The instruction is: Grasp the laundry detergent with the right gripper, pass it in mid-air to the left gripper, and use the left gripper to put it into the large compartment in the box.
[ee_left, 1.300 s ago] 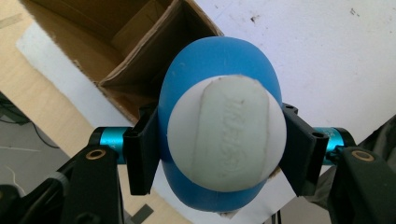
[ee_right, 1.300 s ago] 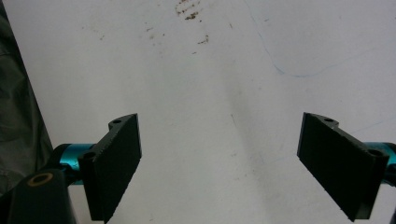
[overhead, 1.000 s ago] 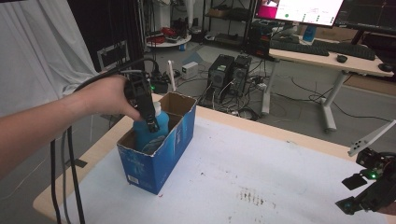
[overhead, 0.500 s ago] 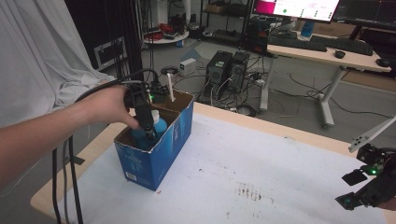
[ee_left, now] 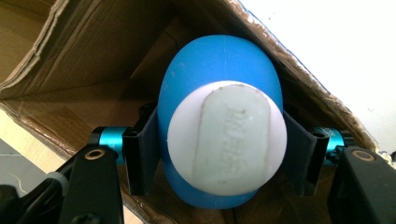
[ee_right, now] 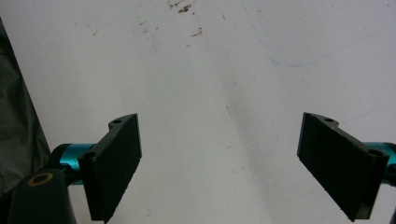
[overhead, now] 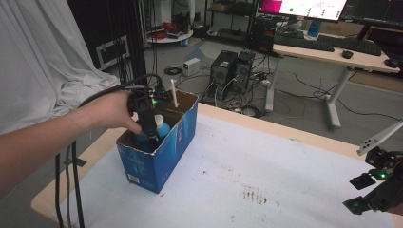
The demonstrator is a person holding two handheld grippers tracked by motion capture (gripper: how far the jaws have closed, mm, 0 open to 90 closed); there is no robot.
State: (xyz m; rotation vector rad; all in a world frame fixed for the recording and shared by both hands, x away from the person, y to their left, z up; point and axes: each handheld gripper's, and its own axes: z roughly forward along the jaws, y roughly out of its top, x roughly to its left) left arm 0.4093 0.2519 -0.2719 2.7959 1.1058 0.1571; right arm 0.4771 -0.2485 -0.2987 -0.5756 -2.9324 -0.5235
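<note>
A blue bottle with a white cap (ee_left: 224, 135) stands inside an open blue cardboard box (overhead: 166, 147) at the table's left. My left gripper (ee_left: 223, 154) is shut on the bottle, its black pads pressed against both sides just below the cap. In the high view the same gripper (overhead: 151, 128) reaches down into the box, and the bottle (overhead: 160, 129) shows beside it. At the table's right edge my right gripper (overhead: 368, 190) hovers low over the white surface. Its jaws stand wide apart with nothing between them (ee_right: 219, 163).
A white stick (overhead: 174, 94) rises from the box's far corner. The white table cover (overhead: 266, 166) has dark smudges (overhead: 254, 194) near its middle. Beyond the table are a desk with a monitor, computer towers and cables on the floor. A white cloth hangs at the left.
My left gripper has sunk deeper into the box with the bottle, so less of the bottle shows above the rim. The right gripper has stayed put.
</note>
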